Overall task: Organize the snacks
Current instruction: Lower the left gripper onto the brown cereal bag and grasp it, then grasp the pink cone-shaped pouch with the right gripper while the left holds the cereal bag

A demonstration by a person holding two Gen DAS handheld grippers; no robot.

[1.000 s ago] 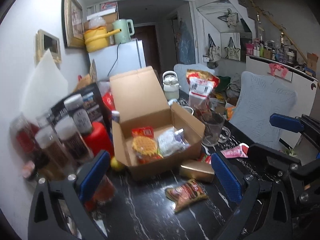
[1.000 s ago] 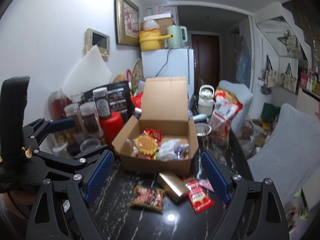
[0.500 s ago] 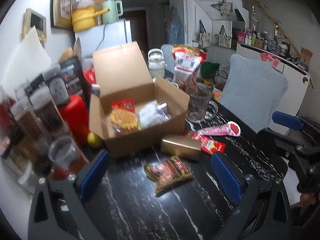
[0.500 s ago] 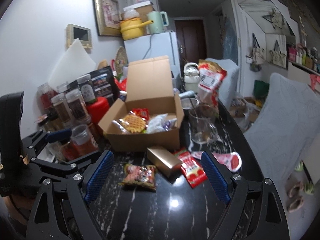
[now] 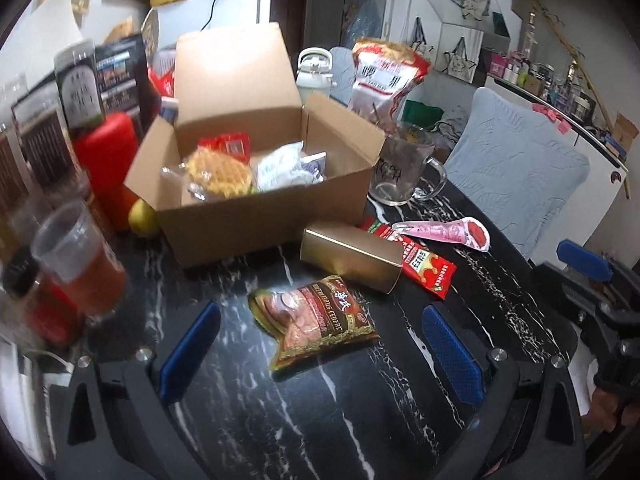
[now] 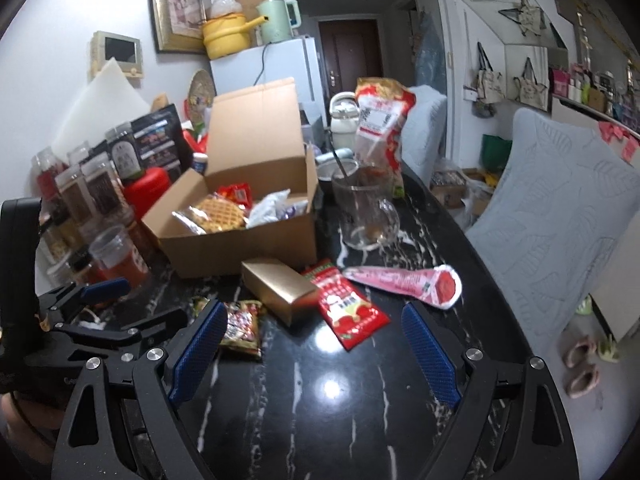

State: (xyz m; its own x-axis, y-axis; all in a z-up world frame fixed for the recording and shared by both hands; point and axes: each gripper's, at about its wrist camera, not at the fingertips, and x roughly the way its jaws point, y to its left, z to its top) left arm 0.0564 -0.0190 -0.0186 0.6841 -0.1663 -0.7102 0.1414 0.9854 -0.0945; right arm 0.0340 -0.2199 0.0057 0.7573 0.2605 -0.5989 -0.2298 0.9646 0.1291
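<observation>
Both grippers have come down toward the black table since a moment ago, and the loose snacks now look larger and closer in both wrist views. The left gripper has its jaws wide open and holds nothing; the brown cereal packet lies flat just ahead of them, between the two blue pads. The right gripper also has its jaws wide open and empty; the red sachet lies just in front of the gap. Beyond these lie the gold box, toward the left jaw, and the pink cone wrapper, toward the right jaw. Farther ahead stands the open cardboard box, already holding a waffle and some packets. This descent probably means each hand is preparing to pick one loose snack for the box.
</observation>
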